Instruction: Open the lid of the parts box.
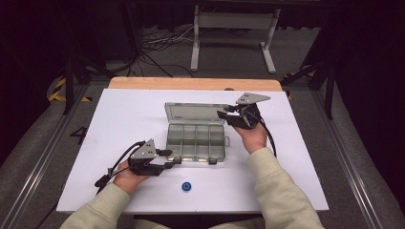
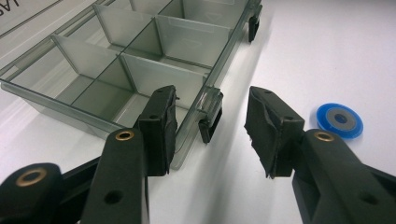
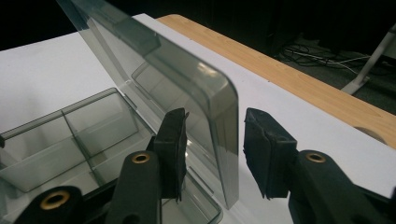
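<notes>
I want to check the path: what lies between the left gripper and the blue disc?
Nothing: in the high view, bare white table separates the left gripper from the blue disc.

No readable text — only cut-off, illegible letters beside the organizer box (image 2: 140, 60)

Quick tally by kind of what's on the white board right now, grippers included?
Clear plastic organiser box, lid open: 1
Blue disc: 1
Handheld grippers: 2, the left gripper at the box's front edge, the right gripper at the lid's edge
Total: 4
</notes>
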{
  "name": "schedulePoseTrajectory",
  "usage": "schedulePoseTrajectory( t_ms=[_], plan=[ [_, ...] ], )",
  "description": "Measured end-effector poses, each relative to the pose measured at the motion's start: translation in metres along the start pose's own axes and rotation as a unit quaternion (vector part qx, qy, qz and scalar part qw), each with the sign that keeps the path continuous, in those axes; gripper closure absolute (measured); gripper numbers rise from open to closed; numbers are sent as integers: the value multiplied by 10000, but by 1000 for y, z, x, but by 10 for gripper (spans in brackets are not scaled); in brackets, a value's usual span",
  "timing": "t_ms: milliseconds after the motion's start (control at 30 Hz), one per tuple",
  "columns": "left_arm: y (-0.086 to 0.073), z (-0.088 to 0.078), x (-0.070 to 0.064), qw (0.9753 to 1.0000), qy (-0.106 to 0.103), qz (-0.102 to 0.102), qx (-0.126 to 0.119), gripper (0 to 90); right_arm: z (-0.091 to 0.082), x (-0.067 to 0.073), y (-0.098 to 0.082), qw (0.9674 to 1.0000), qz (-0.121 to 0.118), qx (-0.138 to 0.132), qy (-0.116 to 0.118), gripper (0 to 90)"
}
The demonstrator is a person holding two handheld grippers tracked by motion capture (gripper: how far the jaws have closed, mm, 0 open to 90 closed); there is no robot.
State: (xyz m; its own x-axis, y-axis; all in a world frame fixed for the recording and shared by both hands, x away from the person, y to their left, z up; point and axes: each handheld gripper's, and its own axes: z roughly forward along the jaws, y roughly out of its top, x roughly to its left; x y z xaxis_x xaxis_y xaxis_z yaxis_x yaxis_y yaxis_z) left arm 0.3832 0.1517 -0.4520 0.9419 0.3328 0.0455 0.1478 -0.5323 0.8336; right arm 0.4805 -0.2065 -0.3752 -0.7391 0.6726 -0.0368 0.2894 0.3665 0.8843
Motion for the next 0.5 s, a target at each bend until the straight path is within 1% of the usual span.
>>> schedulePoseTrajectory(
  t_ms=[100, 367, 500],
  plan=[
    [0, 0, 0, 10000, -4, -4, 1, 533, 5, -4, -1, 9999, 98, 11, -17, 608],
    [0, 0, 0, 10000, -12, -28, -4, 529, 19, -8, 2, 9999, 56, 117, -100, 620],
    [0, 0, -1, 10000, -12, -26, 2, 527, 24, -11, 1, 9997, 102, 142, -143, 618]
  ],
)
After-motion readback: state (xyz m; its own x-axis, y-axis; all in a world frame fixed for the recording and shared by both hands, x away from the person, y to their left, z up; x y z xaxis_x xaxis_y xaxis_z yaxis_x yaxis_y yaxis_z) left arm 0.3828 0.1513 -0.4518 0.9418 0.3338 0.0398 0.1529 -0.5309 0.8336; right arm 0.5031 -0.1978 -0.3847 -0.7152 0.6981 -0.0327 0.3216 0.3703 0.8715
